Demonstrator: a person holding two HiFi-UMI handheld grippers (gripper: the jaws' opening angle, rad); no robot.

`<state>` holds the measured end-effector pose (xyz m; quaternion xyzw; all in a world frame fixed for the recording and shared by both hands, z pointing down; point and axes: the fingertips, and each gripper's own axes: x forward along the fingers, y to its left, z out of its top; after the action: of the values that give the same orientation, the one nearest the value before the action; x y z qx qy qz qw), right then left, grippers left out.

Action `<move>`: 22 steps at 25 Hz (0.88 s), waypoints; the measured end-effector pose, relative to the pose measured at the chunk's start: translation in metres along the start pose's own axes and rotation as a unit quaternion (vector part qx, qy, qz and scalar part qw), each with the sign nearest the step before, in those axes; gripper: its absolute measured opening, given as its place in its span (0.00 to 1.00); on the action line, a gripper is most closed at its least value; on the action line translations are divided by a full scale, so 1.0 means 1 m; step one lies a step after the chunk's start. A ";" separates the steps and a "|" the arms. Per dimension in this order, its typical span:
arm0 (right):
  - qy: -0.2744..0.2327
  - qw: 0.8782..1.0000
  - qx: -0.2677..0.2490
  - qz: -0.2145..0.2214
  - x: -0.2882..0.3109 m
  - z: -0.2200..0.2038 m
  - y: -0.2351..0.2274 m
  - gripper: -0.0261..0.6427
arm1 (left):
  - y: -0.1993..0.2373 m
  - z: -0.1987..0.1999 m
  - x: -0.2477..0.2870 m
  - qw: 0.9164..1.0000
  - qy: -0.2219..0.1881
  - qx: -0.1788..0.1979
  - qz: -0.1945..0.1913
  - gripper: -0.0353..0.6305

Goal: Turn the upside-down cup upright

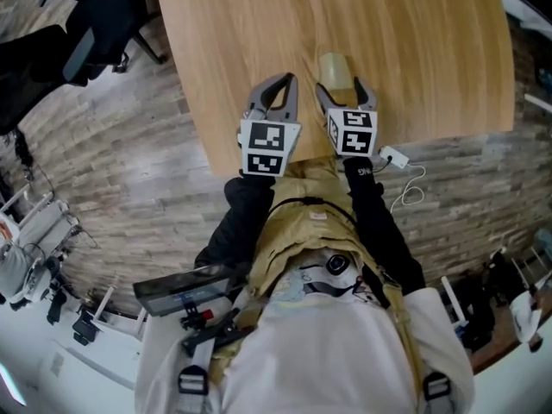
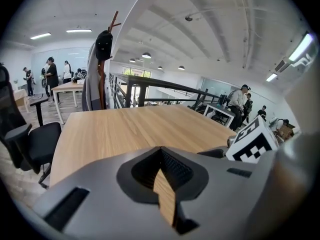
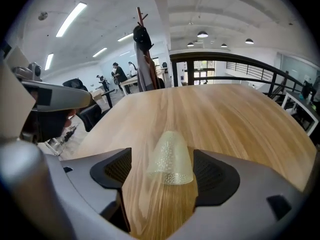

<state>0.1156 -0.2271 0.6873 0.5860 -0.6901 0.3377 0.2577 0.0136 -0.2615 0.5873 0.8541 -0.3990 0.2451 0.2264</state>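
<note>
Jaws first: spread wide on the right gripper (image 1: 340, 89), closed tip to tip on the left gripper (image 1: 281, 83), gripping nothing.

Find the cup (image 3: 171, 156) in the right gripper view, between the 2 pads (image 3: 212, 171). Pale, translucent, dotted with small bumps. Standing upside down, wide rim on the wooden table (image 3: 220, 109), narrow closed end up. Note a strip of bare wood between cup and left pad. On the right side, hard to say whether touching the pad or just beside it; no squeeze visible.

Compare the head view: same cup as a small yellowish shape at the right gripper's tips, close to the table's near edge, just right of the left gripper. From above, both grippers side by side and close together, pointing toward the far side across that near edge. Only in this view: dark sleeves (image 1: 379, 222), a tan garment (image 1: 302, 222), a white cable (image 1: 412, 188) on the plank floor (image 1: 129, 145) to the right.

Turn to the left gripper view for a different slice: cup out of frame, just a thin sliver of tabletop between the pads, narrowing shut at the tips. Also the right gripper's marker cube (image 2: 252, 144) at the right, a black office chair (image 2: 35, 139) at the left, a coat stand (image 2: 102, 59) by the table's far end, and people (image 2: 52, 74) at distant desks.
</note>
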 end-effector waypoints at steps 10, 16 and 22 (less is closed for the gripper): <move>0.066 0.997 -0.011 -0.022 0.024 -0.041 -0.026 0.63 | 0.018 -0.015 -0.005 1.000 0.012 -0.014 0.014 0.06; 0.071 0.996 -0.046 -0.019 0.024 -0.041 -0.024 0.63 | 0.017 -0.018 -0.007 1.000 0.014 -0.019 0.019 0.06; 0.047 0.996 -0.073 -0.012 0.013 -0.011 -0.016 0.62 | 0.025 -0.011 -0.010 0.999 0.007 -0.024 0.026 0.06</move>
<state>0.1289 -0.2285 0.7068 0.5577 -0.6928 0.3101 0.3360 -0.0143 -0.2638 0.5950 0.8361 -0.4251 0.2467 0.2435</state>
